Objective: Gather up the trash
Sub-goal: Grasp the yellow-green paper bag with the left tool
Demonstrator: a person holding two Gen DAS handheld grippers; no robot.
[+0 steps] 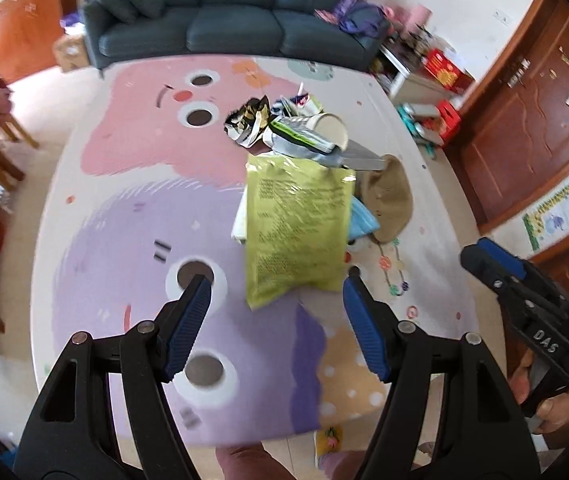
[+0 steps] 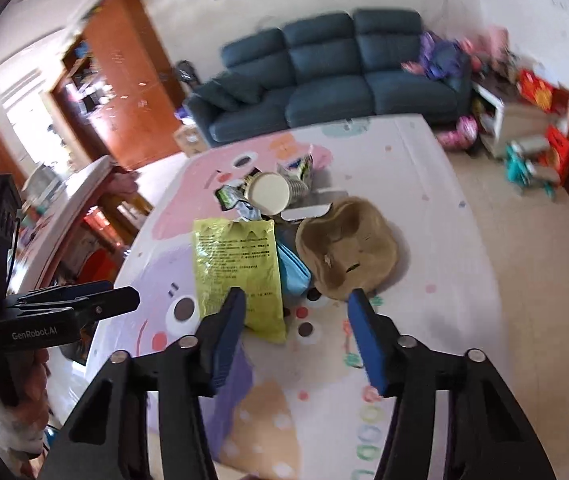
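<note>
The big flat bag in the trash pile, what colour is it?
Yellow-green, with small dark print. The bag shows best in the left wrist view.

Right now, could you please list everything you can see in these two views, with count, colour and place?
snack bag: one, yellow-green, flat on mat, nearest the claws
paper cup: one, cream, on its side behind the bag
crumpled wrappers: several, silver, black, green, far end of pile
brown paper: one, tan, right of bag
blue item: one, between bag and brown paper
play mat: one, pastel
sofa: one, dark blue, behind mat
left claw: open
right claw: open
</note>
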